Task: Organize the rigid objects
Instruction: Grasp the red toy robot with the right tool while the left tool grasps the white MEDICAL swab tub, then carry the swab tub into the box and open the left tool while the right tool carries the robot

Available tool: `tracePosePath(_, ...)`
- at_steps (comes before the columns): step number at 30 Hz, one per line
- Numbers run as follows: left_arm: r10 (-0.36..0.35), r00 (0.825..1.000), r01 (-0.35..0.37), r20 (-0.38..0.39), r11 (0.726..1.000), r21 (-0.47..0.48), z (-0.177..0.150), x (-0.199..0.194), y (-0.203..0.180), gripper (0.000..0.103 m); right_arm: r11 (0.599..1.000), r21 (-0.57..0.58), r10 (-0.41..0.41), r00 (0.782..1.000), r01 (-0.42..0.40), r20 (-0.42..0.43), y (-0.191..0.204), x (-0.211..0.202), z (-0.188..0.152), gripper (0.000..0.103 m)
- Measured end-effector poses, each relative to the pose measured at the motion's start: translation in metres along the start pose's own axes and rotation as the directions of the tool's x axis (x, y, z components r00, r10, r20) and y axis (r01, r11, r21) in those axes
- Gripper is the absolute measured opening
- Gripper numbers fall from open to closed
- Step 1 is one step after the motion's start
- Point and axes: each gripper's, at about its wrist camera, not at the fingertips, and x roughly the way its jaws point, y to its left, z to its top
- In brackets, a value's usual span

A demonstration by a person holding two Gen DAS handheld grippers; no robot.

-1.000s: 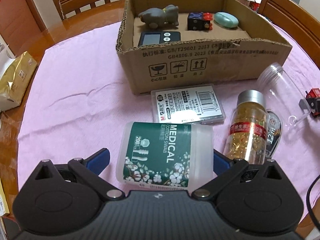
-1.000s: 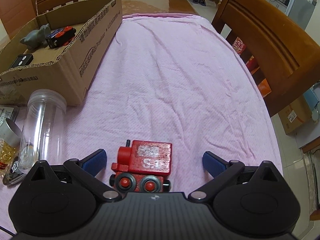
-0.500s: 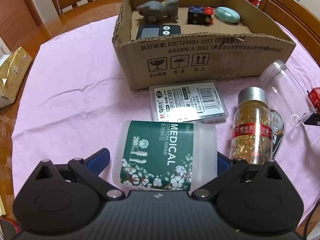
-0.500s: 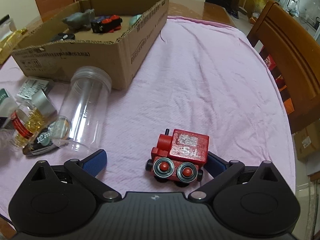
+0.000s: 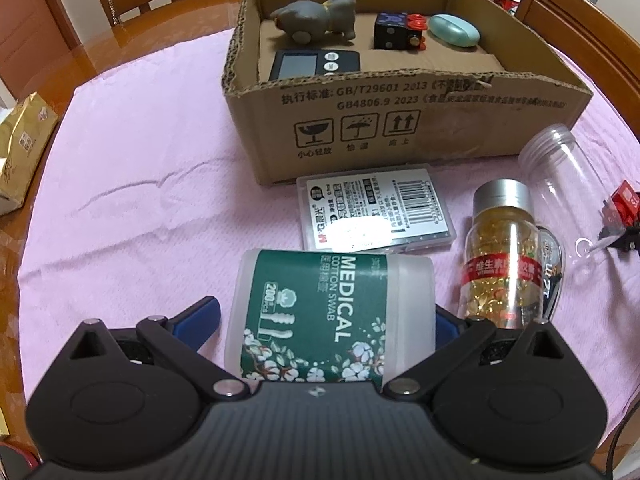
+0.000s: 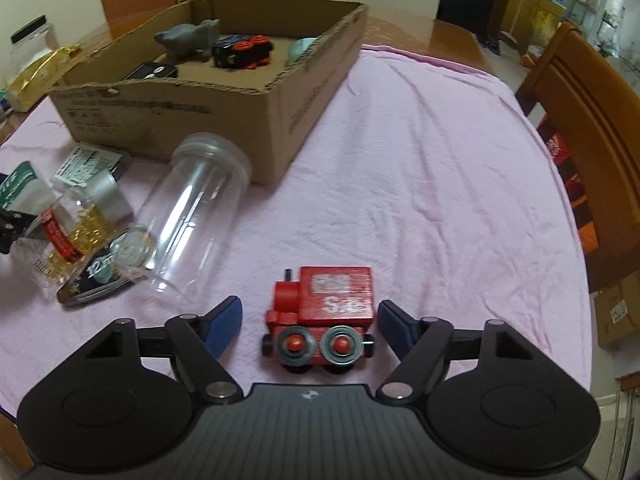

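Cloth (image 6: pixel 420 184): you see soft pink fabric, matt, lightly wrinkled.
Box (image 5: pixel 400 120): your carton is matt brown corrugated cardboard with rough-cut edges.
Jar (image 6: pixel 192 216): clear glossy plastic.
Toy train (image 6: pixel 324 308): painted wood, red, scuffed.
Swab tub (image 5: pixel 332 312): frosted plastic with a glossy label.
Capsule bottle cap (image 5: pixel 502 200): brushed silver metal look.

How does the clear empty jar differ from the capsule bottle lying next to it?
The clear jar has no lid and is empty; the capsule bottle has a silver cap, yellow capsules inside and a red label. The jar looks longer and wider. Both are transparent and lie on their sides on the pink cloth.
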Motion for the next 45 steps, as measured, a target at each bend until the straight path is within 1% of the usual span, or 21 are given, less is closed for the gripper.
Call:
tracePosePath(4, 0.0, 1.0, -0.001, 0.024, 1.0, 0.02, 0.003, -0.006, -0.002, 0.1, 1.0, 0.007, -0.018, 1.0, 0.018, 0.002, -0.003, 0.0, 0.0, 0.075)
tracePosePath(11, -0.017, 0.999, 0.016, 0.032, 0.999, 0.04, 0.005, -0.011, -0.001, 0.096, 1.0, 0.007, -0.019, 1.0, 0.019, 0.007, -0.001, -0.002, 0.0, 0.063)
tracePosePath(13, -0.02, 0.999, 0.018, 0.035, 0.999, 0.048, 0.004, -0.012, -0.001, 0.093, 1.0, 0.007, -0.02, 1.0, 0.02, 0.007, -0.001, -0.002, 0.001, 0.063)
tracePosePath(21, -0.029, 0.999, 0.028, 0.018, 0.997, 0.069, 0.002, -0.013, -0.003, 0.09, 1.0, 0.009, -0.021, 1.0, 0.021, 0.01, 0.0, -0.002, 0.001, 0.062)
tracePosePath(24, -0.03, 1.0, 0.03, 0.006, 0.998, 0.057, 0.003, -0.013, -0.003, 0.09, 1.0, 0.009, -0.021, 1.0, 0.021, 0.01, 0.0, -0.002, 0.0, 0.062)
tracePosePath(27, -0.046, 0.999, 0.047, -0.002, 0.998, 0.032, 0.006, -0.013, -0.001, 0.09, 1.0, 0.007, -0.024, 1.0, 0.024, 0.011, 0.0, -0.002, 0.001, 0.062)
tracePosePath(28, -0.046, 0.999, 0.046, -0.004, 0.999, 0.026, 0.007, -0.012, -0.001, 0.09, 1.0, 0.007, -0.027, 1.0, 0.027, 0.011, 0.0, -0.002, 0.001, 0.06)
tracePosePath(29, -0.043, 0.999, 0.044, -0.007, 0.999, 0.022, 0.007, -0.012, 0.0, 0.088, 1.0, 0.006, -0.028, 1.0, 0.028, 0.01, 0.0, -0.002, 0.002, 0.058)
tracePosePath(30, -0.045, 0.999, 0.045, -0.012, 0.999, 0.02, 0.008, -0.011, 0.0, 0.083, 1.0, 0.006, -0.026, 1.0, 0.026, 0.008, 0.001, -0.002, 0.002, 0.057)
tracePosePath(35, -0.059, 0.998, 0.06, -0.019, 0.998, 0.01, 0.009, -0.011, 0.0, 0.083, 0.999, 0.004, -0.038, 0.999, 0.038, -0.006, 0.0, -0.002, 0.004, 0.056)
tracePosePath(45, -0.066, 0.998, 0.067, -0.02, 0.995, 0.073, 0.012, -0.034, -0.008, 0.083, 0.999, -0.035, -0.025, 1.0, 0.024, -0.014, -0.002, -0.017, 0.008, 0.056)
